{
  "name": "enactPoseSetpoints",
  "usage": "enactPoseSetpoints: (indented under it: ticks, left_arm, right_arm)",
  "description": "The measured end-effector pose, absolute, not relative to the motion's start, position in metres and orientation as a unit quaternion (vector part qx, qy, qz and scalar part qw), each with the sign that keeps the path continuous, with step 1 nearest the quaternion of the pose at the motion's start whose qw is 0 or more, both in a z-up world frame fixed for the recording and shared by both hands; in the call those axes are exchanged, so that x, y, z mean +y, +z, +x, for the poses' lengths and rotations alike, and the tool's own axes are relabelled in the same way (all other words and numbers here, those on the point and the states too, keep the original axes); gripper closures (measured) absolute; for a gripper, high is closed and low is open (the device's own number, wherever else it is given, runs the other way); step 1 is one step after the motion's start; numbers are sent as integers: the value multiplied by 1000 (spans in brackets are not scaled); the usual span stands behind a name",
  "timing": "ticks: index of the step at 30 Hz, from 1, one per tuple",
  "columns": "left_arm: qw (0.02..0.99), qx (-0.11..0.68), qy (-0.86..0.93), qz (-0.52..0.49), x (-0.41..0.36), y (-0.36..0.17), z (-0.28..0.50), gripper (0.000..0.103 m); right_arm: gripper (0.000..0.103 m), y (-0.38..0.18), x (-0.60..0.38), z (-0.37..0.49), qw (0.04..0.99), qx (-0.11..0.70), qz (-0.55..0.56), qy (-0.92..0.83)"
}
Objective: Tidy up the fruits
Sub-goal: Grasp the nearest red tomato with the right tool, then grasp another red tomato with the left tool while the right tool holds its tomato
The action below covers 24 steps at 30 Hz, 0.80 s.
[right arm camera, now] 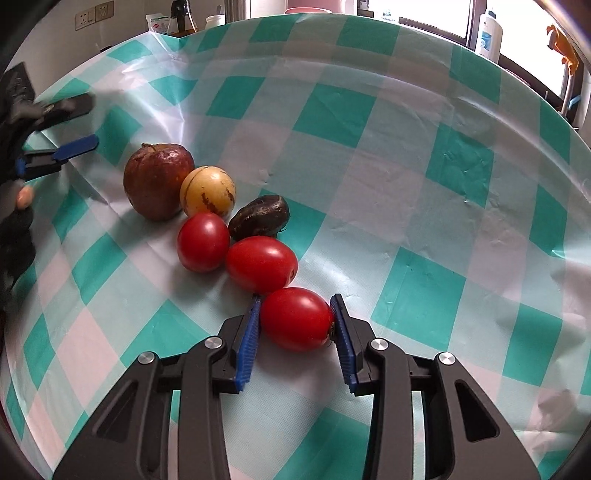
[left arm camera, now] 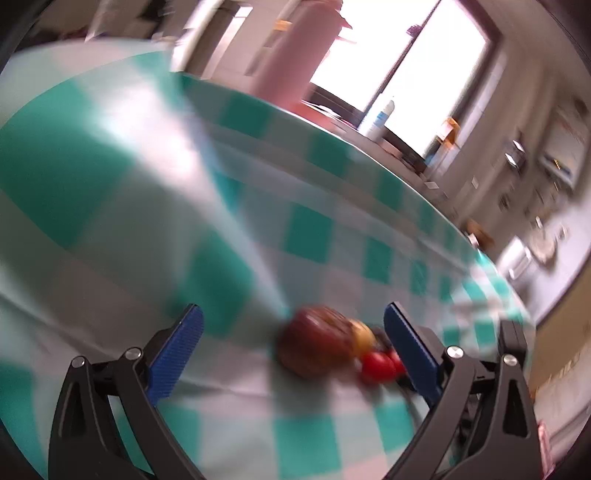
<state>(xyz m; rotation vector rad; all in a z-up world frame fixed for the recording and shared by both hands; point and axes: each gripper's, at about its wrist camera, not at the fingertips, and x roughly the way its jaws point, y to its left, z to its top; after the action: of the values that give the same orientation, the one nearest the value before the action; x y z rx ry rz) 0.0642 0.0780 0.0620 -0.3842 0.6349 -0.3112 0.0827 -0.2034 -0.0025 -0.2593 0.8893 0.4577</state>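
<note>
Red tomato (right arm camera: 295, 319): pinched between the blue pads of the right gripper (right arm camera: 296, 325), resting on the checked tablecloth (right arm camera: 406, 155), well inside its edges. Two more tomatoes, a yellow striped fruit (right arm camera: 207, 191), a brown apple (right arm camera: 158, 181) and a dark fruit (right arm camera: 259, 217) are clustered beyond. Left gripper (left arm camera: 293, 325): spread wide, nothing held.

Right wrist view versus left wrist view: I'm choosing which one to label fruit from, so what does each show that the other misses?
Only the right wrist view: the dark fruit, three tomatoes, the nearest tomato clamped in the right gripper, and the left gripper off to the side, jaws apart.
Only the left wrist view: the left gripper's blue pads up close, a pink column, and a far wall.
Both: the checked cloth, brown fruit, yellow fruit, bottle.
</note>
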Motion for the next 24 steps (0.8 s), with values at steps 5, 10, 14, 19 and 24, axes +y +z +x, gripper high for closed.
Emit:
enactPoseSetpoints:
  ticks: [5, 10, 14, 19, 24]
  left_arm:
    - [935, 310, -118, -126, 48, 63, 41, 2]
    - [937, 321, -91, -105, 46, 51, 28, 2]
    - [930, 347, -92, -85, 43, 40, 31, 2]
    - [927, 358, -110, -23, 16, 38, 30, 2]
    - [917, 363, -166, -7, -25, 40, 27, 6]
  right_arm:
    - [66, -3, -204, 84, 870, 427, -118, 216]
    - [66, -1, -214, 76, 878, 427, -81, 199]
    - [66, 9, -222, 55, 891, 418, -59, 168]
    - [66, 18, -239, 23, 904, 403, 13, 146]
    - [66, 15, -257, 7, 913, 390, 57, 110]
